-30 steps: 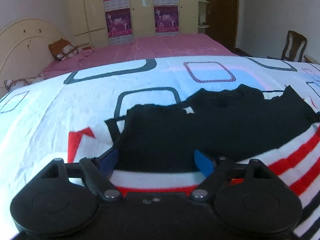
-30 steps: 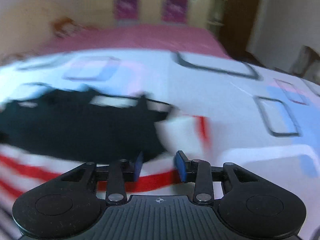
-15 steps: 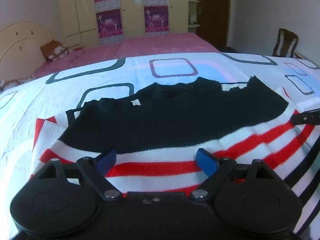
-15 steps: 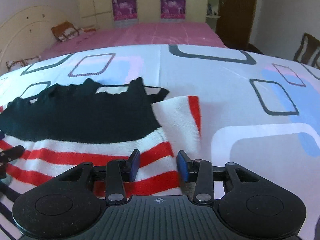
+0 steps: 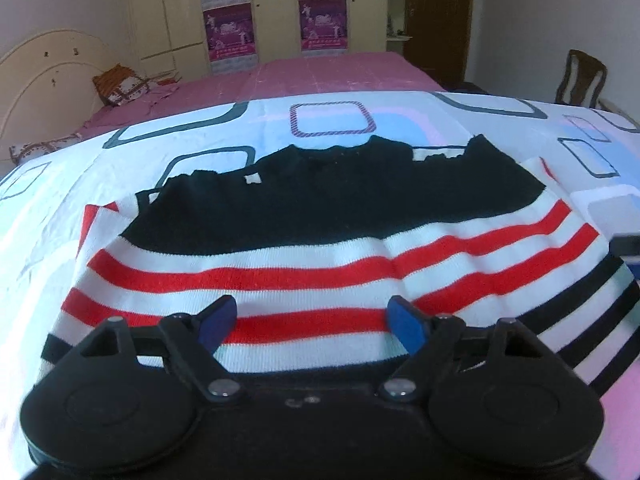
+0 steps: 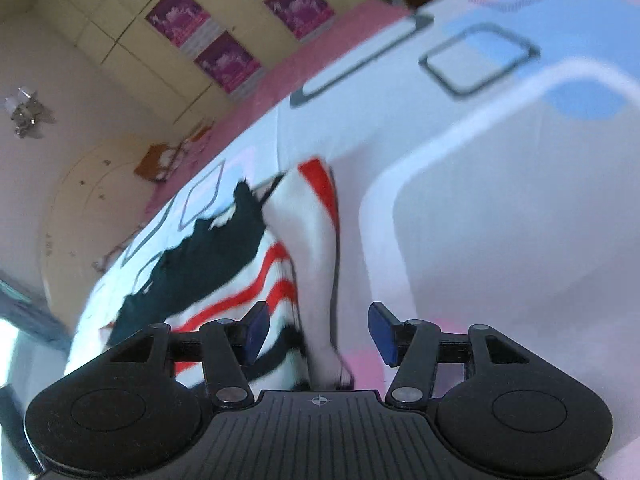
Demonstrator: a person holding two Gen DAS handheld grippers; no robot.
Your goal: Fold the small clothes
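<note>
A small knitted sweater, black at the top with red, white and black stripes below, lies spread on a patterned sheet. My left gripper is open just above its striped lower part, with nothing between the blue pads. My right gripper is open and rolled to the side, at the sweater's right edge. The white sleeve runs toward the gap between its jaws. Part of the right gripper shows at the right edge of the left wrist view.
The sheet covers the bed and carries grey, blue and pink rounded squares. A pink bedspread lies beyond, with a pillow at a cream headboard. Wardrobes with purple posters stand behind. A wooden chair is at the right.
My left gripper has drawn back from the black top to the striped lower part, staying open. My right gripper has opened wider, rolled sideways and moved to the sweater's right edge by the sleeve.
</note>
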